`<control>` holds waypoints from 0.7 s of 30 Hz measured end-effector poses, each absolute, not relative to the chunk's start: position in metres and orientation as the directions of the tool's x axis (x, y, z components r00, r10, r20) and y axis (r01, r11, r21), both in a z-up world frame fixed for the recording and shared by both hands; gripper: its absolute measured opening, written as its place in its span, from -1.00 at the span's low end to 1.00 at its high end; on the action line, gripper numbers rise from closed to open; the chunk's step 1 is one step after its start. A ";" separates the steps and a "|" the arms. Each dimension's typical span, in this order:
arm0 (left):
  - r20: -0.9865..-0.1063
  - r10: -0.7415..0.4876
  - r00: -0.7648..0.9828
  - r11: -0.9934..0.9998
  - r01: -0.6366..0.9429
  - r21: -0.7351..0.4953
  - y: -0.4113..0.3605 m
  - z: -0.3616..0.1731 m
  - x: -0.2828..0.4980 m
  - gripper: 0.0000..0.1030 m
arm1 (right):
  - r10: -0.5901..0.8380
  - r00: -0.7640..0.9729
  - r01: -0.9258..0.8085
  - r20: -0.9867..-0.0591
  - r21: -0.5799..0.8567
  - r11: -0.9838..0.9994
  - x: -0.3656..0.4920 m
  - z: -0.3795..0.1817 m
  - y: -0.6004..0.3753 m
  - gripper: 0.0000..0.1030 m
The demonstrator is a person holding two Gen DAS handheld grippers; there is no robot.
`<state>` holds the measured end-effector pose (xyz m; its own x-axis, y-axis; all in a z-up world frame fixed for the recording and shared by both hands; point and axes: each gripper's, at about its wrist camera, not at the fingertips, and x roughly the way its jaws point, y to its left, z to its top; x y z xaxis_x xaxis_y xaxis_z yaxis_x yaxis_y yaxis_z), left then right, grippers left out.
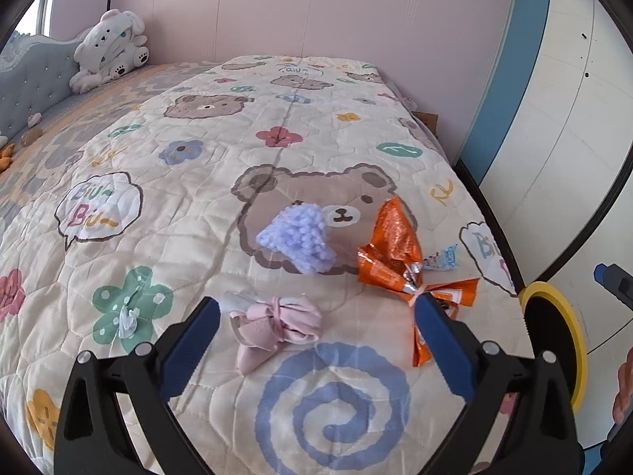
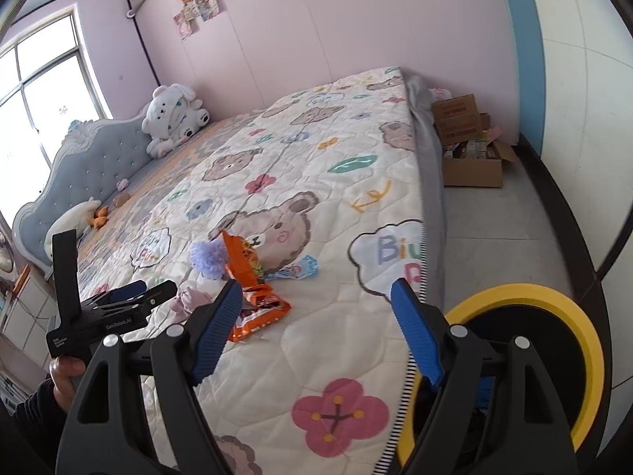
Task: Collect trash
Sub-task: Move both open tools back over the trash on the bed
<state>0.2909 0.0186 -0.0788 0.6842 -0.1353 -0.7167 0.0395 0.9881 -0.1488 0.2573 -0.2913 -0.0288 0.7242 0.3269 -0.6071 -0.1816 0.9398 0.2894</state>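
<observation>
An orange snack wrapper (image 1: 391, 249) lies crumpled on the quilt, with a second orange wrapper (image 1: 447, 297) beside it. They also show in the right wrist view (image 2: 253, 289). A small blue-white wrapper (image 1: 443, 258) lies just right of them, also in the right wrist view (image 2: 298, 269). My left gripper (image 1: 318, 312) is open over a pink knotted sock (image 1: 277, 326). My right gripper (image 2: 316, 297) is open above the bed's edge. The left gripper (image 2: 126, 297) also shows in the right wrist view.
A purple fuzzy sock (image 1: 298, 235) lies near the wrappers. A yellow-rimmed black bin (image 2: 526, 356) stands on the floor by the bed. A white plush toy (image 2: 174, 118) sits at the headboard. Cardboard boxes (image 2: 467, 146) stand beyond the bed.
</observation>
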 end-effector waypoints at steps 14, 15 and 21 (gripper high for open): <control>-0.753 -0.107 0.649 0.988 -0.016 -0.154 0.051 -0.111 0.308 0.84 | 0.380 0.631 -0.269 -0.676 0.269 0.925 0.303 -0.073 -0.228 0.44; -0.755 -0.107 0.647 0.988 -0.019 -0.156 0.052 -0.112 0.310 0.84 | 0.382 0.625 -0.274 -0.681 0.267 0.924 0.306 -0.077 -0.225 0.44; -0.767 -0.108 0.632 0.986 -0.029 -0.163 0.058 -0.123 0.319 0.84 | 0.390 0.597 -0.299 -0.701 0.256 0.919 0.322 -0.092 -0.207 0.44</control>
<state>0.3186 0.0576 -0.1233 0.6321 -0.1084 -0.7672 -0.0293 0.9861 -0.1635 0.3223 -0.2065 -0.0921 0.5971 0.3896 -0.7012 -0.2993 0.9192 0.2559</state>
